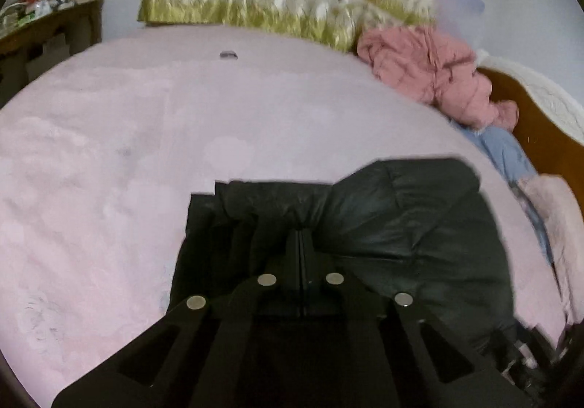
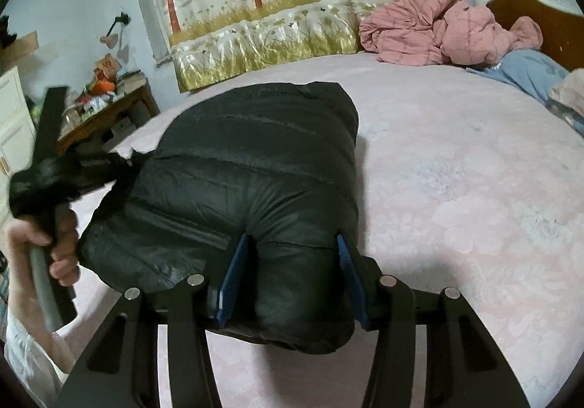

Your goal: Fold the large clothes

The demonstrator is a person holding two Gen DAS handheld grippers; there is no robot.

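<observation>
A black puffy down jacket (image 2: 248,159) lies bunched on the pink bed sheet (image 2: 456,170). My right gripper (image 2: 292,243) has its blue pads (image 2: 233,276) pressed into the near end of the jacket, one on each side of a thick fold. In the right wrist view, my left gripper (image 2: 124,161) grips the jacket's left edge, with a person's hand (image 2: 62,236) on its handle. In the left wrist view, the left gripper (image 1: 299,236) has its fingers together, pinching a gathered bit of the black jacket (image 1: 401,218) above the sheet (image 1: 146,115).
A crumpled pink quilt (image 2: 430,31) and a blue cloth (image 2: 525,72) lie at the far right by the wooden headboard (image 2: 540,13). A tree-print curtain (image 2: 273,6) hangs behind the bed. A cluttered wooden side table (image 2: 106,105) stands at the left.
</observation>
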